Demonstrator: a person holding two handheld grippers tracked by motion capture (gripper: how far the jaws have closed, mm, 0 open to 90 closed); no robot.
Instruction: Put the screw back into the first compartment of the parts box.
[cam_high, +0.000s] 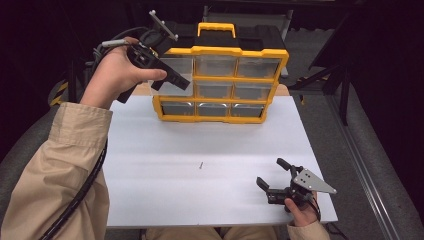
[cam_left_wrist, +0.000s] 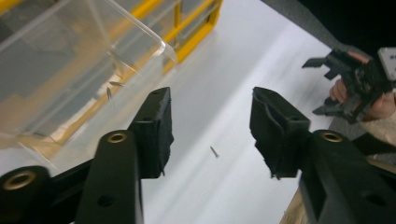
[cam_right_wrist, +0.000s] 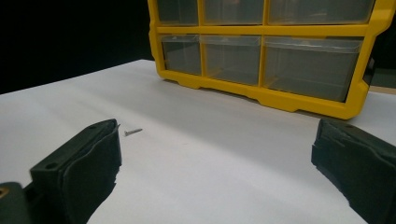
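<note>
The clear plastic drawer (cam_high: 172, 75) stands pulled out of the top left slot of the yellow organiser cabinet (cam_high: 220, 85); a small screw (cam_high: 200, 165) lies mid-table. The left gripper (cam_high: 170, 77), jaws apart and empty, sits just beside the drawer. The right gripper (cam_high: 274, 176), wide open, should approach the screw low and pinch along its shank.

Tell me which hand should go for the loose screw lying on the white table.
Right, most likely. The right gripper rests low on the table with open jaws, the screw just ahead of it. The left gripper is raised at the pulled-out clear drawer of the yellow organizer, farther away.
</note>
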